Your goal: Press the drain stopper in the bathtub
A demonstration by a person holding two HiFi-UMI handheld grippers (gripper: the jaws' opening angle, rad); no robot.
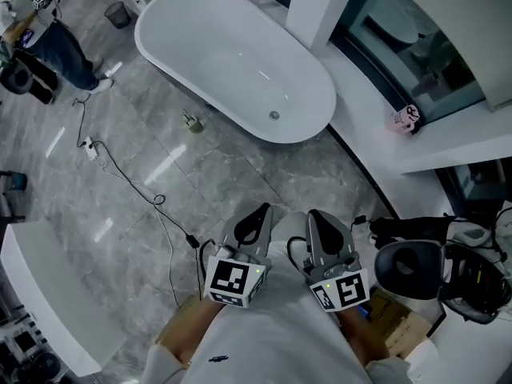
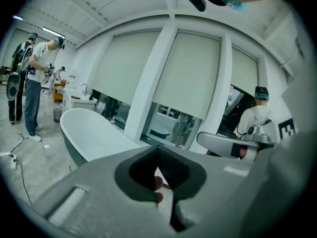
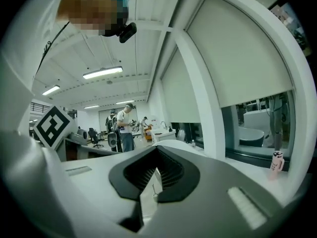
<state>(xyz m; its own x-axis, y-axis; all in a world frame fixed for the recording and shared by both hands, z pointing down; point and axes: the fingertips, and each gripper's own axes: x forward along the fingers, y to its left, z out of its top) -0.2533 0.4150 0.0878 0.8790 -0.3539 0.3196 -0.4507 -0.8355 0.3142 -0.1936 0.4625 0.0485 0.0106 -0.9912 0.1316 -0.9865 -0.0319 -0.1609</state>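
Resting low against the person's white shirt (image 1: 276, 334), both tongs point forward over the grey marbled floor (image 1: 160, 166). The left tongs (image 1: 262, 212) are brought together: in the left gripper view their grey tips meet in a thin seam and nothing is held between the dark ribbed pads. The right tongs (image 1: 314, 214) are likewise pressed tip to tip, empty, with only a narrow slit lower down between the pads. Each carries its cube with square black-and-white markers, the left cube (image 1: 234, 280) just beside the right cube (image 1: 342, 290).

The small round silver drain stopper (image 1: 274, 115) sits in the bottom of the white oval freestanding bathtub (image 1: 224, 54), near the tub's nearer end and well apart from both tongs. A thin black cable (image 1: 132, 182) trails across the floor between the tub and the person. A small pink bottle-like figure (image 1: 406, 119) stands on the white ledge (image 1: 448, 146) to the right of the tub. A person in blue jeans (image 1: 60, 48) stands at the far left.
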